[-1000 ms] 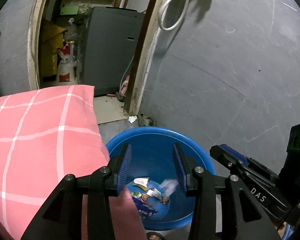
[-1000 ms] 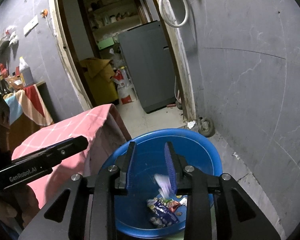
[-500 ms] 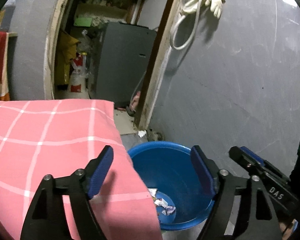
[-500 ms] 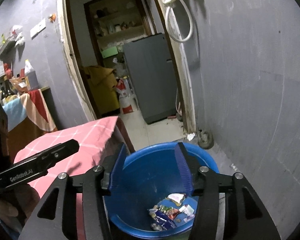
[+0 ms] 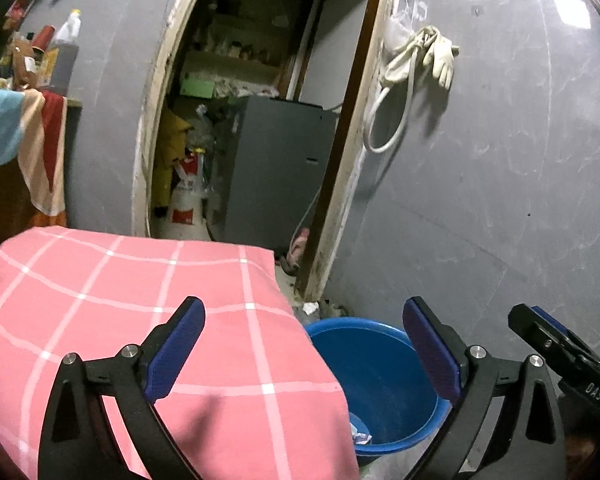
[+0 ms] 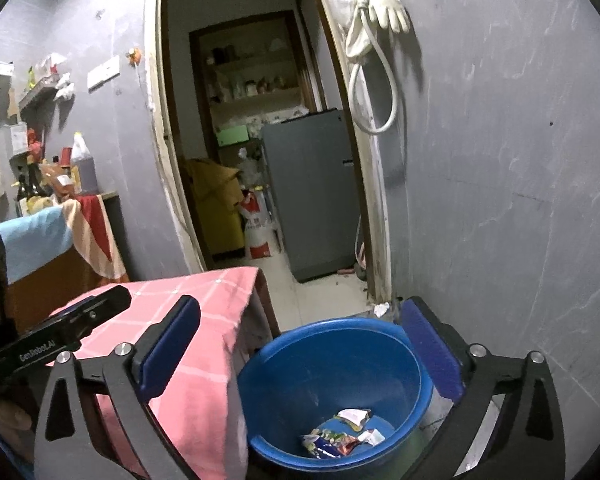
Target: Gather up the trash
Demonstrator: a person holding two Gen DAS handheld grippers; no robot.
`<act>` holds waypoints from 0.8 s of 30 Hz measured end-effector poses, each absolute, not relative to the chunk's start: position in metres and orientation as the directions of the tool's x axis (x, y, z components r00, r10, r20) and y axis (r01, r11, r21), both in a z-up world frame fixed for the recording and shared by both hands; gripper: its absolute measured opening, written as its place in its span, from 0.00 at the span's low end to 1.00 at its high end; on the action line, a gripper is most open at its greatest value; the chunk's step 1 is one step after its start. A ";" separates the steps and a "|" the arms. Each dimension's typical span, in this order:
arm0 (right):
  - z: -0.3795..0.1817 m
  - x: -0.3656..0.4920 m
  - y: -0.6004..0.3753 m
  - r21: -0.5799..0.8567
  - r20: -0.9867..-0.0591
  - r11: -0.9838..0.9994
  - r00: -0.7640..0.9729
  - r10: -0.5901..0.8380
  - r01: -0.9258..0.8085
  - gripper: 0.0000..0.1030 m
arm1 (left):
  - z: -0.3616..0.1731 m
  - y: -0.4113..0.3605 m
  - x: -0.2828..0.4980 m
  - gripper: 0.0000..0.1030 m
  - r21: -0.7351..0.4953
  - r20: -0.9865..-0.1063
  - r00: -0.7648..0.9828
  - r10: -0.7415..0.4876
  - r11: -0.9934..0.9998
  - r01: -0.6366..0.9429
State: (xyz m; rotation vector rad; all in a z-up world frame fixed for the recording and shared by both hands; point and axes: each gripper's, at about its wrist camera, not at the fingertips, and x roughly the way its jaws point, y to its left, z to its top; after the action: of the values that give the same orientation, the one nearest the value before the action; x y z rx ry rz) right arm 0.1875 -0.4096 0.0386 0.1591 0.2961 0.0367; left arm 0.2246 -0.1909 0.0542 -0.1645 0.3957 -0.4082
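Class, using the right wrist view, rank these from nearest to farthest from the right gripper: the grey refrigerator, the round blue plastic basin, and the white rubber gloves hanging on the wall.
1. Round blue plastic basin: just below and between the fingers of the right gripper, whose jaws are opening with nothing between them.
2. White rubber gloves: hanging high on the right wall beside the doorway.
3. Grey refrigerator: through the doorway, in the back room.

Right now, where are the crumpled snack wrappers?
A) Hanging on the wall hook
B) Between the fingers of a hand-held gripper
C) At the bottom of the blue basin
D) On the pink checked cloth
C: in the right wrist view the wrappers lie on the floor of the blue basin, apart from the pink checked cloth beside it.
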 end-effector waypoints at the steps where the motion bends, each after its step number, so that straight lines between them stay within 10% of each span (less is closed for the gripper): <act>1: 0.039 0.185 -0.408 0.158 -0.284 0.987 0.957 0.058 -0.013 1.00 | 0.055 -0.188 0.221 0.98 -0.229 -0.335 0.848 -0.410 0.909 0.349; 24: 0.038 0.107 -0.371 0.133 -0.191 0.991 0.981 0.030 -0.005 1.00 | 0.053 -0.156 0.134 0.98 -0.138 -0.239 0.909 -0.341 0.939 0.316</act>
State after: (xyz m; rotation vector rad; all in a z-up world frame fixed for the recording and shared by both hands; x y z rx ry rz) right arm 0.1072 -0.3710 0.0378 0.1324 0.1941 0.0175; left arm 0.1340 -0.1556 0.0530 -0.0967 0.2639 -0.3398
